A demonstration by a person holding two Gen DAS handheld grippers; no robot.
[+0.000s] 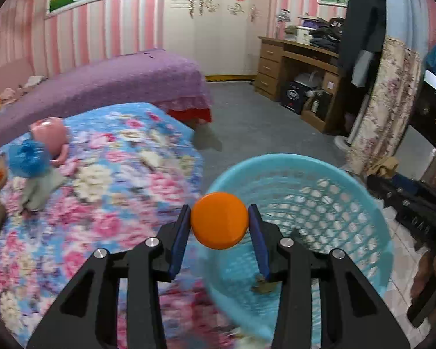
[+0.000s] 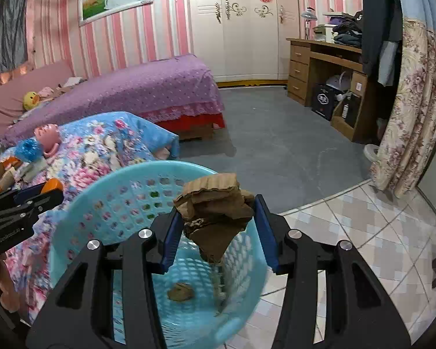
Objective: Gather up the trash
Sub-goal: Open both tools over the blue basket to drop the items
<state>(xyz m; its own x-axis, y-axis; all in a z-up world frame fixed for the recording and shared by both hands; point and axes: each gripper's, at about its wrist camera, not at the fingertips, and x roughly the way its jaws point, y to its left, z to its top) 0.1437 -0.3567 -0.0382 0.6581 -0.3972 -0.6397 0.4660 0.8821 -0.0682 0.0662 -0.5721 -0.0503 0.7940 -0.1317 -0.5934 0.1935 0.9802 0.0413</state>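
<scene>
- Bedroom scene: floral-quilted bed point(image 1: 101, 180) beside blue mesh basket point(image 1: 319, 203), set where carpet meets tile.
- Left gripper point(image 1: 219, 221) clamped on orange disc point(image 1: 219, 220), held at basket's near rim, bed side.
- Right gripper point(image 2: 216, 218) closed on crumpled cardboard point(image 2: 215, 206), held over basket interior; one brown scrap point(image 2: 180, 291) seen at basket bottom.
- Risk: disc released too early could fall outside rim onto quilt; cardboard may snag on pads.
- More litter is left on bed, well apart from basket.

At frame centre the right gripper point(image 2: 218, 226) clamps a crumpled piece of cardboard point(image 2: 215, 212) above a blue basket point(image 2: 81, 203). A cardboard scrap point(image 2: 180, 291) lies inside. The left gripper point(image 2: 29, 196) shows at left, over the flowered blanket point(image 2: 101, 145).
</scene>
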